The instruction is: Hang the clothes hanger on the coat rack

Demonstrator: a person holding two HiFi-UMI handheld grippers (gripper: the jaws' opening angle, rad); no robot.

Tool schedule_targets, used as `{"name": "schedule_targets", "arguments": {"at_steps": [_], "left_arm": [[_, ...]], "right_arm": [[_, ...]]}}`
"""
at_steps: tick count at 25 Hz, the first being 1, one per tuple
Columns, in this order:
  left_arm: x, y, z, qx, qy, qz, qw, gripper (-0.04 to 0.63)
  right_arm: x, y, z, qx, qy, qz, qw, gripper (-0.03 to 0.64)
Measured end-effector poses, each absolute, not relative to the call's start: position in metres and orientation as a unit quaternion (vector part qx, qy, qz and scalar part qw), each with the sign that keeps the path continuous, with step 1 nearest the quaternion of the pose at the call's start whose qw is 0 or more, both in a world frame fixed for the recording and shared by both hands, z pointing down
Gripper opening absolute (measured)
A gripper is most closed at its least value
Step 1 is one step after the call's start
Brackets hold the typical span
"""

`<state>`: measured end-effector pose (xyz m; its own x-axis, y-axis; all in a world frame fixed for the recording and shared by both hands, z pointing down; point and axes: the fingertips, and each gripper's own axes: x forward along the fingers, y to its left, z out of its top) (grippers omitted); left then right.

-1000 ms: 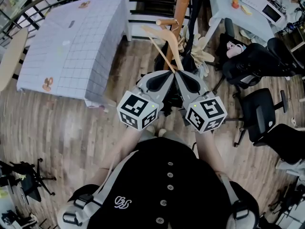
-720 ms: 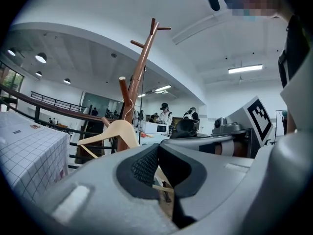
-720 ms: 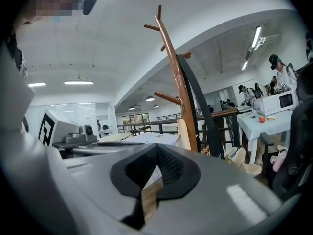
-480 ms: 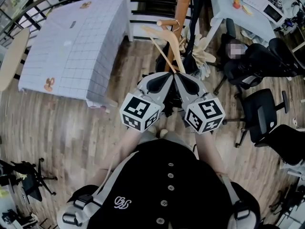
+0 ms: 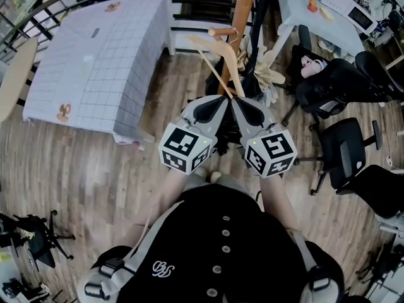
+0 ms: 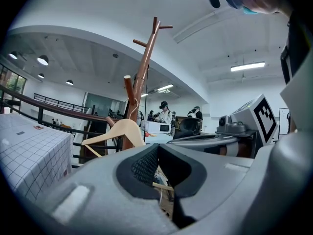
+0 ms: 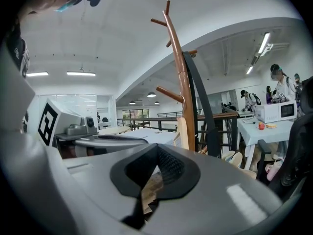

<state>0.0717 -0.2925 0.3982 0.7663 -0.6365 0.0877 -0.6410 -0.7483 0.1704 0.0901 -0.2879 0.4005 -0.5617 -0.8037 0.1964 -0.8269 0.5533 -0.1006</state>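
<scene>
A pale wooden hanger (image 5: 230, 68) slants down from a peg of the brown coat rack (image 5: 243, 5), its metal hook up at that peg. Its lower end runs in between the tips of both grippers, which meet in a V. My left gripper (image 5: 227, 98) is shut, and the hanger's (image 6: 122, 131) near arm goes in behind its jaws (image 6: 156, 148). My right gripper (image 5: 238, 100) is shut beside it, with nothing seen between its pads (image 7: 156, 148). In the right gripper view the hanger (image 7: 182, 131) stands edge-on before the rack's trunk (image 7: 182, 82).
A table with a checked cloth (image 5: 101, 62) stands at the left. Black office chairs (image 5: 350, 144) crowd the right, behind them a white table (image 5: 297, 5). A black strap (image 7: 198, 102) hangs on the rack, and pale things (image 5: 270, 74) lie at its foot.
</scene>
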Motion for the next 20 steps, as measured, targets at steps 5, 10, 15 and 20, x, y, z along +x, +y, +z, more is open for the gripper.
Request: {"name": "schedule_targets", "arguments": {"at_steps": [5, 10, 15, 20], "left_arm": [[0.0703, -0.2952, 0.3998, 0.934, -0.343, 0.014, 0.100, -0.006], [0.0705, -0.2942, 0.4019, 0.934, -0.342, 0.015, 0.101, -0.006], [0.0702, -0.2943, 0.4022, 0.934, -0.341, 0.016, 0.102, -0.006], [0.0711, -0.2938, 0.4037, 0.935, -0.339, 0.020, 0.101, -0.006]], "right_arm": [[0.0914, -0.2892, 0.4001, 0.463, -0.879, 0.091, 0.066, -0.002], [0.0890, -0.2880, 0.4022, 0.458, -0.881, 0.087, 0.075, -0.002], [0.0865, -0.2894, 0.4026, 0.457, -0.882, 0.084, 0.078, -0.002], [0.0867, -0.2907, 0.4031, 0.459, -0.881, 0.084, 0.078, -0.002]]}}
